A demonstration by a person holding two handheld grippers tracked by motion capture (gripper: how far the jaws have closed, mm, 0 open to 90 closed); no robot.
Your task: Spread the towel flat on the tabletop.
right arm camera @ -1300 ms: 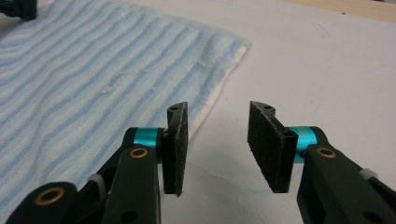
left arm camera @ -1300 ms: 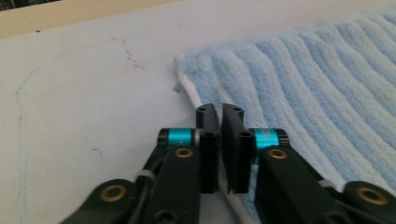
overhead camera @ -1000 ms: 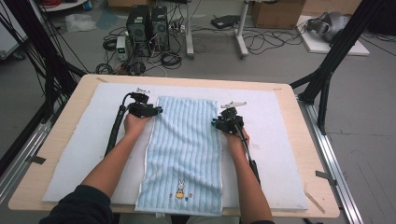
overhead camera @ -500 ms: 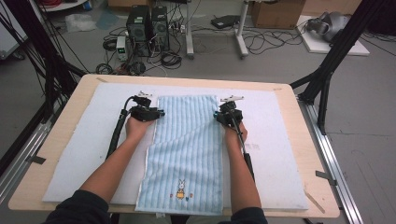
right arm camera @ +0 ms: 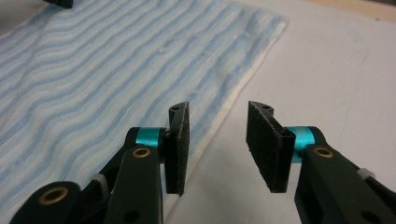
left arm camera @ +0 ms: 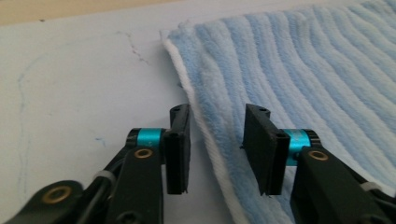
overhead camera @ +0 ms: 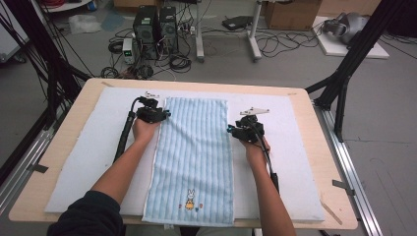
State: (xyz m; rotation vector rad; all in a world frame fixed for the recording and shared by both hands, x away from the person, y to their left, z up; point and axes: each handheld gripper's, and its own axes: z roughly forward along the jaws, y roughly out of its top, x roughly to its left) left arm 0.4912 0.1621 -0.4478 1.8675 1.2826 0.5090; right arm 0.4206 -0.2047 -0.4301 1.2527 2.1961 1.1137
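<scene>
The left tool (overhead camera: 164, 114) sits at the left long edge of the blue striped towel (overhead camera: 194, 152), up near the far corner, held by the person's left hand (overhead camera: 143, 130). In the left gripper view its jaws stand partly apart, having just been opening, and they straddle the towel's white-hemmed edge (left arm camera: 210, 135): one jaw is over the white mat (overhead camera: 93, 147), the other over the blue pile. The hem runs through the gap, but neither pad presses on it, so nothing is gripped. The towel itself lies flat and lengthwise on the mat that covers the desk (overhead camera: 59, 162), its far end toward the back of the desk and its near end, with a small rabbit picture (overhead camera: 190, 200), reaching the near edge of the mat. Farther right, the right tool (overhead camera: 230, 129) is held by the right hand (overhead camera: 256, 147) just beside the towel's right long edge, a little nearer the person than the left one. In the right gripper view its jaws are also partly apart and have just been opening; the left jaw hangs above the towel's hem (right arm camera: 219, 126), the right one above bare mat (right arm camera: 336, 84), and the gap between them holds nothing. Whether that tool touches the cloth I cannot tell.
</scene>
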